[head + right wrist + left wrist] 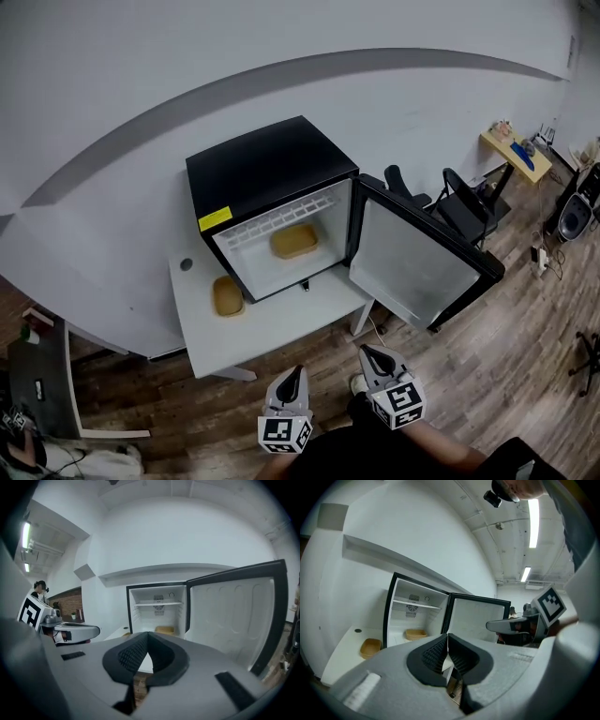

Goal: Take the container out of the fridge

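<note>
Nearest, well short of the fridge, the left gripper and right gripper hover with jaws clenched on nothing, probably because the reach has not begun. The flat white tabletop carries the boxy black fridge, its door wide open for access. The shallow, rounded tan container sits on the fridge's smooth white floor. A similar dish lies just left of the fridge.

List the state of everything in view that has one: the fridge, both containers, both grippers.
Fridge: door swung wide open.
Container inside: resting on the fridge floor, not held.
Second container: on the white table, just left of the fridge, not held.
Left gripper: jaws together, empty, short of the table.
Right gripper: jaws together, empty, short of the table.
</note>
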`<state>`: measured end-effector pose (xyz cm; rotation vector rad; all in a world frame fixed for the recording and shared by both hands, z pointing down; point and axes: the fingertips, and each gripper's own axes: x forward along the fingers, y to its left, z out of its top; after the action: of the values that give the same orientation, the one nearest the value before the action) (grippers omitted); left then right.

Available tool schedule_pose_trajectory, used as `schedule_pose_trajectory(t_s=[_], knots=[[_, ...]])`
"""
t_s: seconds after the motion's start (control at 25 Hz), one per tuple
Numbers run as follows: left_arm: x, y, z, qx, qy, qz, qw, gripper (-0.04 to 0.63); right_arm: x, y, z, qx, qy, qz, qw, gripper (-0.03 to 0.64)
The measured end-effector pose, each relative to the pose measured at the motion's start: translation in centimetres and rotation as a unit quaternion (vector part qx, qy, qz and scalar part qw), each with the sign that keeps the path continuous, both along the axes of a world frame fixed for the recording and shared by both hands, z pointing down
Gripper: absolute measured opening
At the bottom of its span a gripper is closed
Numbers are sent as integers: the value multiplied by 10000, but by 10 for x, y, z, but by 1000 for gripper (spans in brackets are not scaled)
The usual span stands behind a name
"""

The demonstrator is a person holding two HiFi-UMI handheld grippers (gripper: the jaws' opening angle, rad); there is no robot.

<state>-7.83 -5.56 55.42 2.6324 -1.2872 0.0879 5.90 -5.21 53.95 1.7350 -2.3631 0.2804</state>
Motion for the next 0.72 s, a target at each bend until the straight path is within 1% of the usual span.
schedule_pose_trajectory(t_s=[0.16,0.36,0.52,0.72], knots=[[18,-34,-3,-36,7,-213,9998,17,21,-42,1,-55,-99,-145,9998,-4],[29,-70,-4,-64,-24,-589,9982,17,32,-82,6,-141,-135,-509,9985,-5],[34,-88,-3,-111,-71,-834,9964,17,38,-103,10,-177,-190,-753,9968,-5],[43,-112,4,-204,-137,-985,9948,16,44,-122,15,-198,-214,-992,9946,-5]])
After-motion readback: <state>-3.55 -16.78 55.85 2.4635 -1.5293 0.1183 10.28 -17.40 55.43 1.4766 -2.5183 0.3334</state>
